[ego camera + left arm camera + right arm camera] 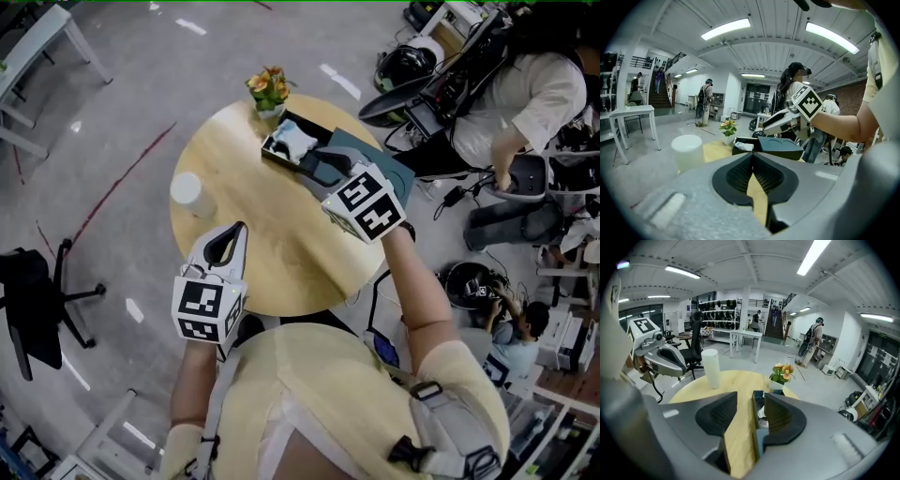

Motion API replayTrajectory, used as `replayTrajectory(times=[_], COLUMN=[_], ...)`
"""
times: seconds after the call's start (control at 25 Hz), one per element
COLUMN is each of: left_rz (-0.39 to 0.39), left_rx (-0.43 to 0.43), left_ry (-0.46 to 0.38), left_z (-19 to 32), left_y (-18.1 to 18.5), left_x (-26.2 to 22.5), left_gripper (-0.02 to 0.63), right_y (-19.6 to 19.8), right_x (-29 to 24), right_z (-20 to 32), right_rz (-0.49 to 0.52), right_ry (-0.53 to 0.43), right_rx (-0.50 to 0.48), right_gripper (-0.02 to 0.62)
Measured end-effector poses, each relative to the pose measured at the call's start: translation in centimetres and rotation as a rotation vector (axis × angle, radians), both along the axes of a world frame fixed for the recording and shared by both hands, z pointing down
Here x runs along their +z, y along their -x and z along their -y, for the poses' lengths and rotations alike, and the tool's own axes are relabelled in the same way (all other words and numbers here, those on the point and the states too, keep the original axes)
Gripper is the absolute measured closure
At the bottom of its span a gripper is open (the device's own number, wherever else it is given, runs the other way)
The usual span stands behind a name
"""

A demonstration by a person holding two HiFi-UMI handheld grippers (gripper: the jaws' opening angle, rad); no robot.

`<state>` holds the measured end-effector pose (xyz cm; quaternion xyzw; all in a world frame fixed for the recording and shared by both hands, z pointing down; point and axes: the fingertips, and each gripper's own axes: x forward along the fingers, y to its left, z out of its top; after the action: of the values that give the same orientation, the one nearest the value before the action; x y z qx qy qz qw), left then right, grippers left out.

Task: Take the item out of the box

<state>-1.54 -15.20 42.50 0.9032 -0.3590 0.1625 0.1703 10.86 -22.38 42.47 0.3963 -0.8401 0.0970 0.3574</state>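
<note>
Item (291, 141), white and crumpled, lies in the open black box (272, 152) at the far side of the round surface (272, 248). It has not been gripped, so the step in hand looks like the reach.

At the left a white cup (187, 191) stands alone near the rim, well apart from the box. The left hand-held gripper (239, 230) hovers over the near half of the surface with its tips together and nothing between them. It has bare wood all the way ahead of it.

Further right, the right hand-held gripper (317, 167) is at the box's near end with its jaws apart, pressing on nothing. The next move likely calls for lowering it inside the box walls and closing on the item, perhaps with the left one steadying the box.

Room is tight there. A flower pot (268, 91) stands just beyond the box at the far rim, and the lid (354, 148) lies just beside the box at the right edge.
</note>
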Motion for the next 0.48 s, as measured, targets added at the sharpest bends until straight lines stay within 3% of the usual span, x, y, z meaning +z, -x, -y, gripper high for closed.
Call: replayTrajectory(times=[0.2,0.48], left_rz=[-0.005,-0.004], left_rx=[-0.029,-0.069], left_ry=[0.014,0.016], left_z=[1.6,3.2], left_y=[-1.2,-2.5], left_x=[1.1,2.3], left_gripper=[0.600,0.600], right_y=[-0.5,-1.2], right_x=[2.7,7.0], right_z=[3.2,6.2], right_rz=[-0.052,-0.111], right_ry=[0.055,0.174], right_rx=[-0.054,-0.047], right_gripper=[0.411,0.412])
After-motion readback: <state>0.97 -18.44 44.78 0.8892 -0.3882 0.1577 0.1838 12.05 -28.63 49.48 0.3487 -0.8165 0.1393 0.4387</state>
